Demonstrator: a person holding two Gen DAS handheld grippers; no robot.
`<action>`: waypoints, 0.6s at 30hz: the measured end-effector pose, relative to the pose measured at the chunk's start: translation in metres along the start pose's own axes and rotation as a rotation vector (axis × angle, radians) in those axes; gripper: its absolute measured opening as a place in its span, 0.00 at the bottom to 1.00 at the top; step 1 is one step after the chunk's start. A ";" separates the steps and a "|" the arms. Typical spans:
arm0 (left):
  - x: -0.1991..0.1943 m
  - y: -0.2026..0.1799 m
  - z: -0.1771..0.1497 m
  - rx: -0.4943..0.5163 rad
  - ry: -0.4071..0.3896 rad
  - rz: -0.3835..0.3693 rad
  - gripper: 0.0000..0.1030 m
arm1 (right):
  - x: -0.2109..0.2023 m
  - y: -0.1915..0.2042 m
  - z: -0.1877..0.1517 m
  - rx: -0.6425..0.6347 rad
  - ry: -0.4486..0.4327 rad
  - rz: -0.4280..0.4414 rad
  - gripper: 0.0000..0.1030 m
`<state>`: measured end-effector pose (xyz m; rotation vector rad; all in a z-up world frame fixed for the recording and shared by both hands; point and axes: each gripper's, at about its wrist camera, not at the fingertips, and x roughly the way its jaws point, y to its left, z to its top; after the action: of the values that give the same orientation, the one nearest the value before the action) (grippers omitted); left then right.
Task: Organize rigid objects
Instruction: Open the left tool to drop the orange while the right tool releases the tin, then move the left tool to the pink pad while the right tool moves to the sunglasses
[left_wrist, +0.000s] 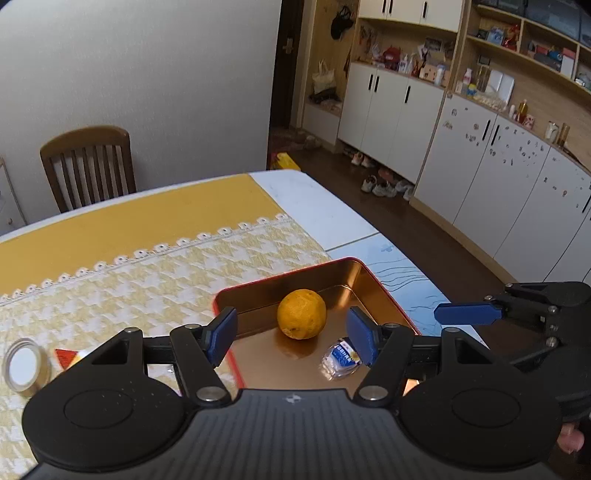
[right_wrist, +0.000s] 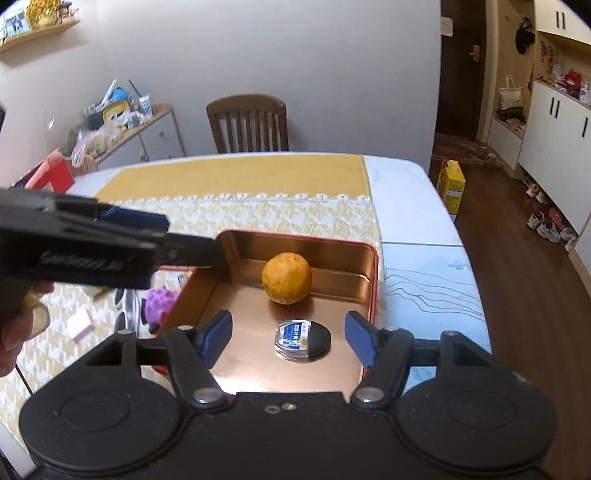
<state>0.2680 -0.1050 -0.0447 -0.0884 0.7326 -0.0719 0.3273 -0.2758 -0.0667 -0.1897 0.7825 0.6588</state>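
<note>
Copper-coloured metal tin with red rim (right_wrist: 373, 280) holds my round orange fruit (right_wrist: 287, 277) and small clear jar (right_wrist: 300, 340). Both grippers, left (left_wrist: 291, 334) and right (right_wrist: 288, 338), hover above it, fingers spread, holding nothing.

In the right wrist view the left gripper (right_wrist: 147, 236) hides the tin (right_wrist: 373, 280)'s nine o'clock rim, while a purple object (right_wrist: 160, 301) shows only partly beside that wall.
</note>
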 end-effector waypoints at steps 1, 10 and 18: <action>-0.005 0.002 -0.002 0.006 -0.009 -0.001 0.63 | -0.003 0.002 0.000 0.008 -0.005 0.000 0.65; -0.050 0.032 -0.026 0.022 -0.056 -0.023 0.69 | -0.025 0.034 -0.006 0.062 -0.059 -0.022 0.76; -0.085 0.070 -0.051 0.008 -0.072 -0.041 0.78 | -0.031 0.081 -0.017 0.073 -0.082 -0.011 0.79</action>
<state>0.1735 -0.0302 -0.0334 -0.0982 0.6587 -0.1106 0.2514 -0.2340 -0.0510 -0.0999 0.7253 0.6223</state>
